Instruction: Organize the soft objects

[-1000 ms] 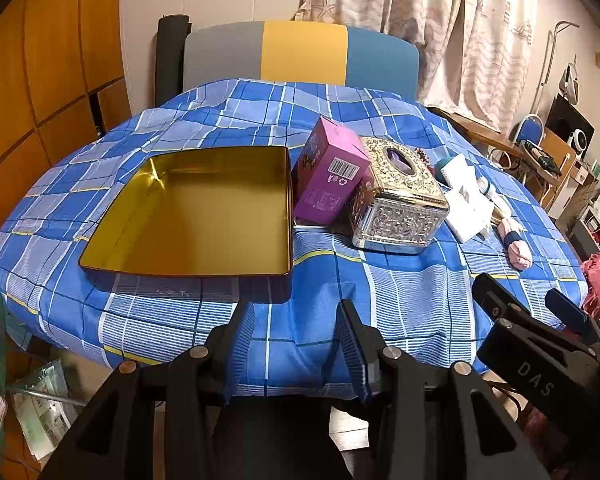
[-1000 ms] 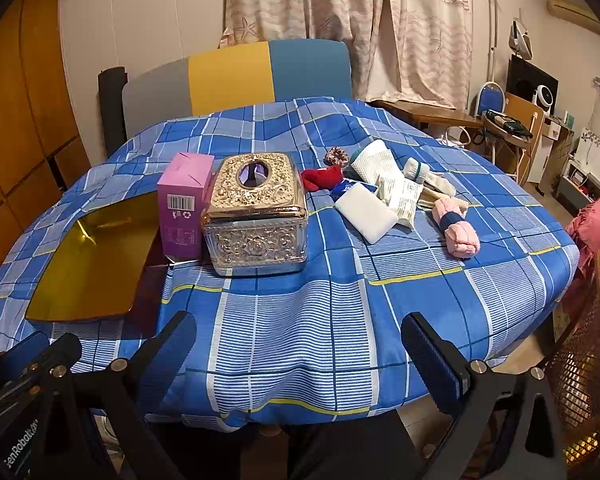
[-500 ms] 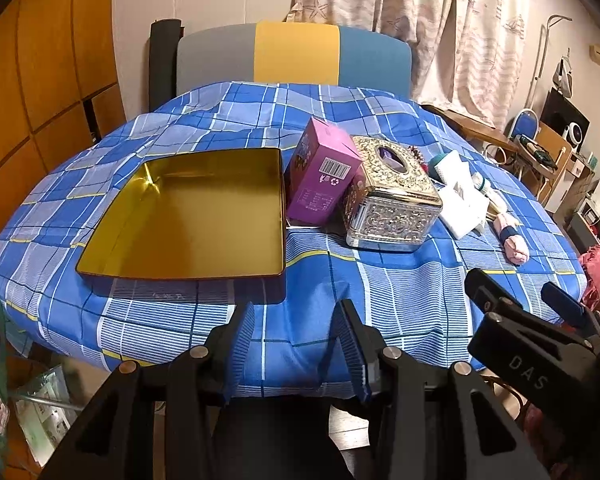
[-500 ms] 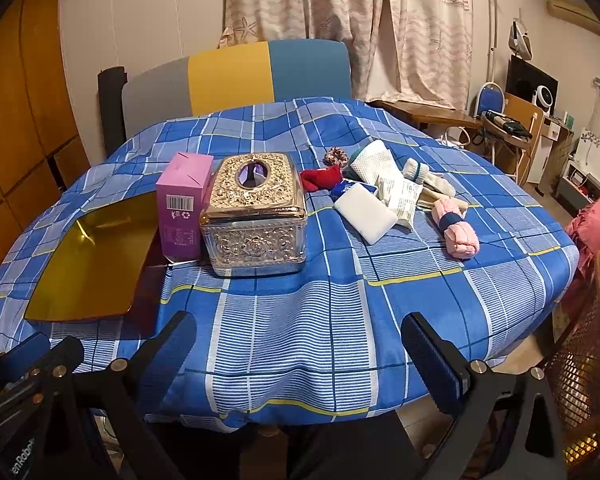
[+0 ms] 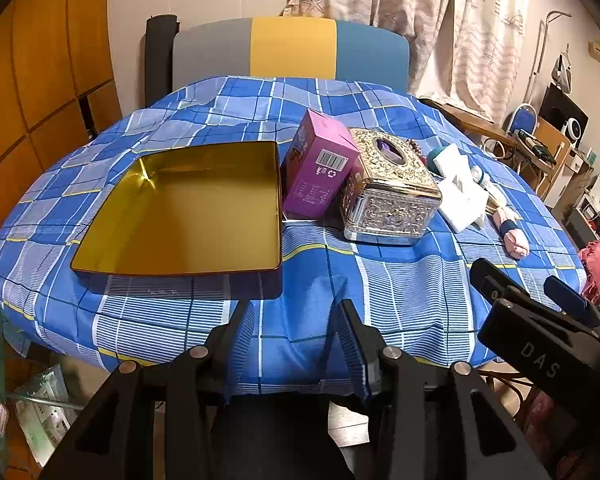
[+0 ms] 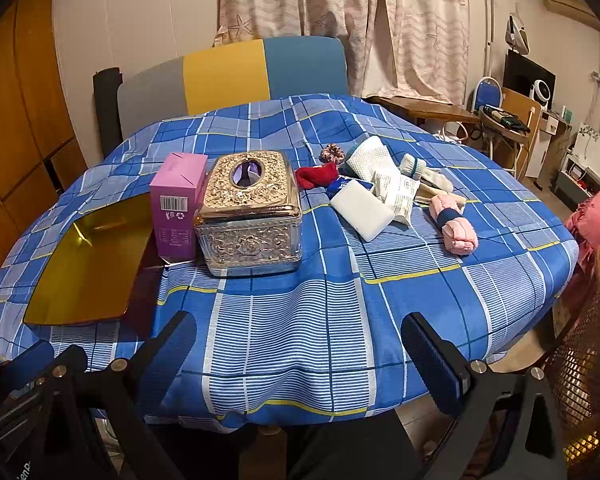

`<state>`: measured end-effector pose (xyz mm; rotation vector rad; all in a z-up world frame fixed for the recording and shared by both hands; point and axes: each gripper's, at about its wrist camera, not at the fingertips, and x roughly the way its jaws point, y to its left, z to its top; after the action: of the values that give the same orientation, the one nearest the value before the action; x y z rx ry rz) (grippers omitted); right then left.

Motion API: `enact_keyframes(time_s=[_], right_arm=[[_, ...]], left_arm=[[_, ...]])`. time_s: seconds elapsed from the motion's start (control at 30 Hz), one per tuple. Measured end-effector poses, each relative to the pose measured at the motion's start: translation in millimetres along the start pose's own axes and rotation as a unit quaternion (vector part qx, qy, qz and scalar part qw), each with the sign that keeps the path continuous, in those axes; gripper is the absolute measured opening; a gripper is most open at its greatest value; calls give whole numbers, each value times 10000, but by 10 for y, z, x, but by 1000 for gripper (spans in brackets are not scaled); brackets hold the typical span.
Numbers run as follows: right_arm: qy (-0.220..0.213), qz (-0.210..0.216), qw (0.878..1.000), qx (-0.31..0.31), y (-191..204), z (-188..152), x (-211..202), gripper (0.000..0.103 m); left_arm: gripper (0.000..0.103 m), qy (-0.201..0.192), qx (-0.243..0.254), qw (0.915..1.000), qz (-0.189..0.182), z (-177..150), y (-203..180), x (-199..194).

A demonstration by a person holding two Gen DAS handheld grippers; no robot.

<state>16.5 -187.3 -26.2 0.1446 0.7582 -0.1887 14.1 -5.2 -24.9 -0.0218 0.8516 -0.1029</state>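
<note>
We see a table under a blue checked cloth (image 6: pixel 300 320). At its left lies a shallow gold tray (image 5: pixel 188 216), open side up. Just right of it stands a purple box (image 6: pixel 176 204), touching an ornate tissue box (image 6: pixel 252 216). The soft things lie in a loose pile on the right half: a white mesh cloth (image 6: pixel 370 158), a white pad (image 6: pixel 362 209), a red sock (image 6: pixel 316 175), a pink roll (image 6: pixel 454 226) nearest the edge and a scrunchie (image 6: pixel 331 153) farthest back. Our left gripper (image 5: pixel 296 344) hangs off the near edge, fingers moderately apart, holding nothing. Our right gripper (image 6: pixel 300 360) hangs beside it, fingers spread wide and holding nothing.
</note>
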Motion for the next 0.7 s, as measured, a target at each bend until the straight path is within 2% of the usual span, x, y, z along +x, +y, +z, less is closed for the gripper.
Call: enact_keyframes(time_s=[0.43, 0.6, 0.63, 0.7], right_arm=[[-37, -61, 9999, 138, -142, 103, 21, 103], [-221, -87, 9997, 29, -467, 300, 194, 103], [-238, -85, 9997, -54, -592, 357, 296, 103], [8, -55, 9998, -182, -832, 446, 521, 103]], left_arm=[[43, 141, -85, 9996, -242, 83, -69, 92], [43, 145, 267, 9993, -209, 150, -320, 160], [43, 193, 291, 9988, -333, 164, -361, 185], [43, 316, 250, 9974, -595, 189, -424, 244]])
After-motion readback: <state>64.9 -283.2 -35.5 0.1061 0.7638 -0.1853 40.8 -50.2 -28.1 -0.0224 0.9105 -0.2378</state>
